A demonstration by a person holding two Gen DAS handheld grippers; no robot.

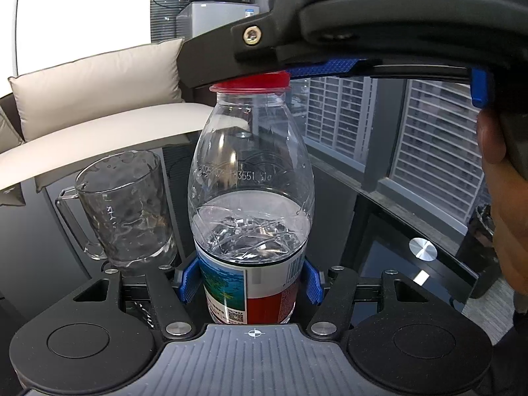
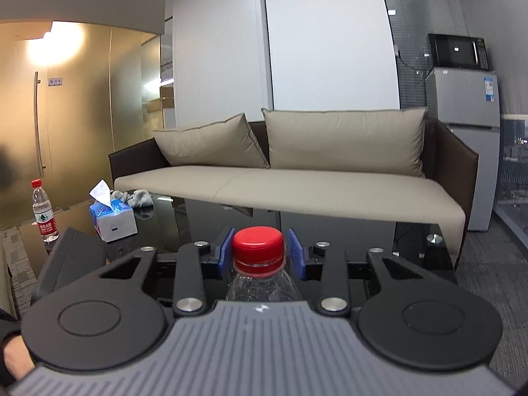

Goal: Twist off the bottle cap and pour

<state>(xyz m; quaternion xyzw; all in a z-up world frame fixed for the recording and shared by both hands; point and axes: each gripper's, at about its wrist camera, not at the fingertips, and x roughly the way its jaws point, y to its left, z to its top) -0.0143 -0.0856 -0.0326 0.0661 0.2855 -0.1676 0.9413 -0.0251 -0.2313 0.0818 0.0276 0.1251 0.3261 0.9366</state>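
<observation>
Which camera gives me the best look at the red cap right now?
The right wrist view: the red cap sits whole between the right gripper's blue pads. The left wrist view shows only its lower rim, under that gripper's finger.

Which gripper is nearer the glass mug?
Left. The left gripper is shut on the bottle at its label, with the glass mug just beyond its left finger. The right gripper is up at the red cap, above mug level.

The left gripper point(image 1: 252, 280) is clamped tight, while the right gripper point(image 2: 258, 252) sits nearly closed, level.
</observation>
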